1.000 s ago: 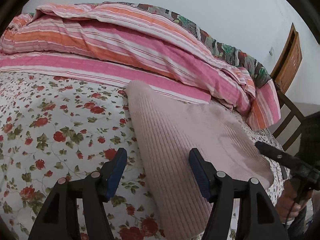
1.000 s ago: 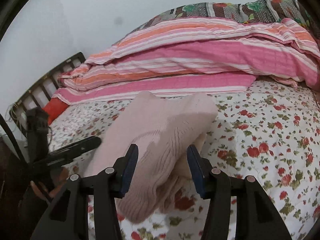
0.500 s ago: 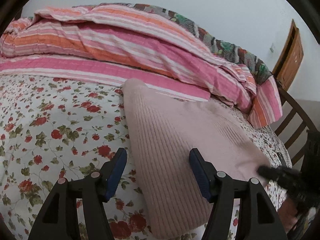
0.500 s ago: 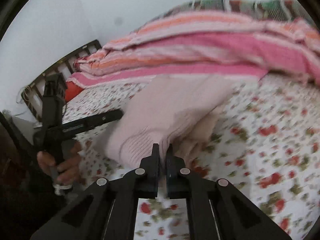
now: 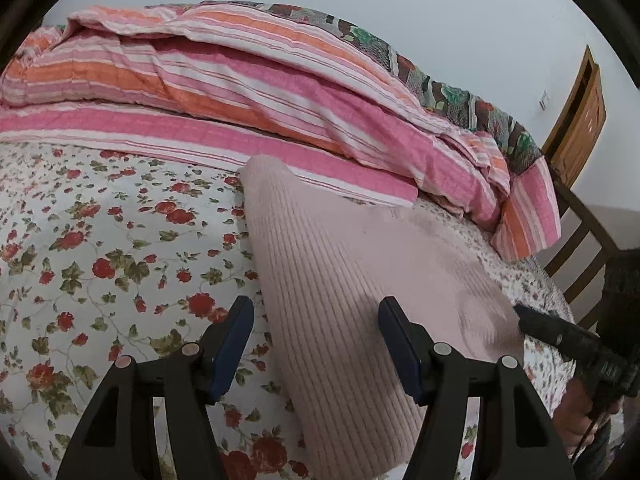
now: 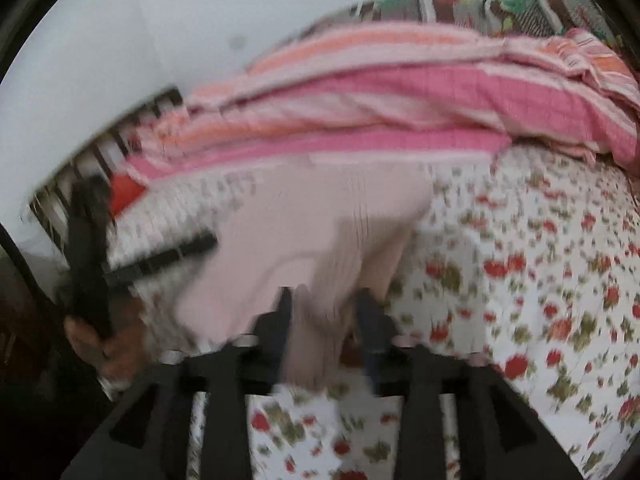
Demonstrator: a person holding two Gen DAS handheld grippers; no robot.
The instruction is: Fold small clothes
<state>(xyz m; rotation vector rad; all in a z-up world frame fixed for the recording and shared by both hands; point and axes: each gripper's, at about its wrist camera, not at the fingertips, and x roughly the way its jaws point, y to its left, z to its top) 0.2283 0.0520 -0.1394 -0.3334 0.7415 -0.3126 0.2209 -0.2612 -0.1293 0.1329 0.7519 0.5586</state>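
The pink knit garment lies folded on the flowered bedsheet, below the striped quilt. The right gripper straddles its near corner, jaws opening — apparently letting go after laying the fold. The left gripper hovers spread over the near edge, pinching nothing — likely ready to smooth it.

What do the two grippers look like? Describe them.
Both are alike. The left gripper has two black plastic arms with triangular cut-outs, round silver pivot pins and dark blue pads on its fingers. The right gripper shows the same black frame and pins, blurred. Seen from the side, its black body carries small white lettering, too small to read. No sleeves are visible.
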